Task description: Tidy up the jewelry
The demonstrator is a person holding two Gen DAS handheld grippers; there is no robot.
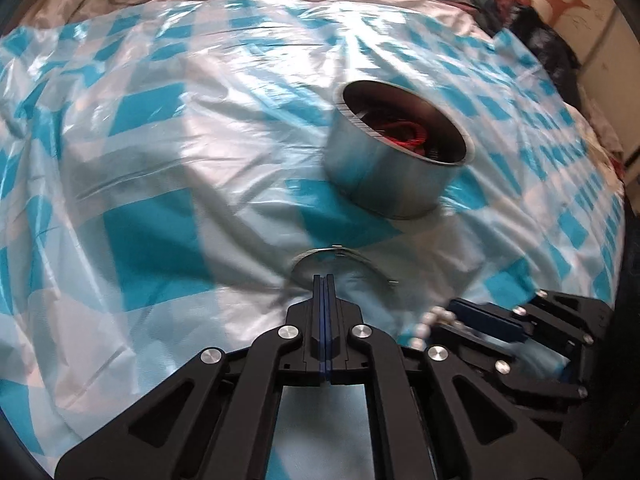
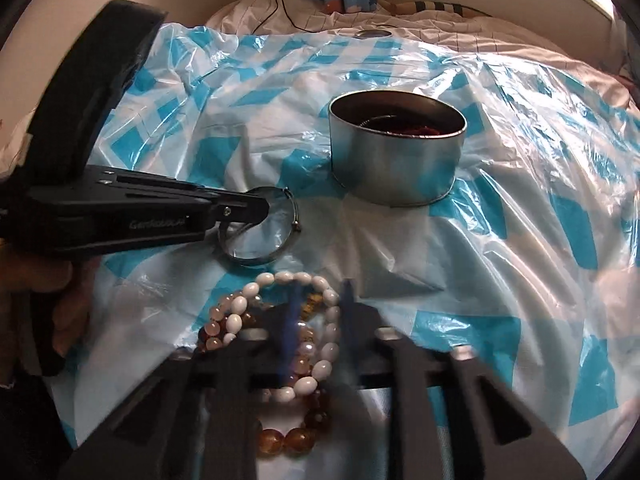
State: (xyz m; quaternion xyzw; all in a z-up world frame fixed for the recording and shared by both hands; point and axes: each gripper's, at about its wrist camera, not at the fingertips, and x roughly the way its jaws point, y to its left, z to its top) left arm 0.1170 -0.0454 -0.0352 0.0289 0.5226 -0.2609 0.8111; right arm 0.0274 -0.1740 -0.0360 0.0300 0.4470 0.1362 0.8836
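A round metal tin [image 1: 384, 184] [image 2: 396, 168] stands open on the sheet with red cord [image 1: 404, 136] inside. A thin silver bangle [image 1: 360, 256] [image 2: 294, 224] lies in front of it. My left gripper [image 1: 324, 278] [image 2: 266, 204] is shut, its tips over the bangle's near rim; I cannot tell whether the rim is pinched. Nearer, a pile of bracelets holds a white bead bracelet [image 2: 240, 304] [image 1: 426, 322], pink beads [image 2: 218, 326] and amber beads [image 2: 300, 438]. My right gripper [image 2: 321, 312] [image 1: 444, 316], blurred, has its jaws close together on the white bead strand.
A crinkled blue-and-white checked plastic sheet [image 2: 520, 240] covers the bed. A round metal lid [image 2: 374, 34] lies at its far edge, beside a black cable [image 2: 280, 0]. A person's hand [image 2: 68, 304] holds the left gripper. Dark clothes [image 1: 536, 36] are heaped at the far right.
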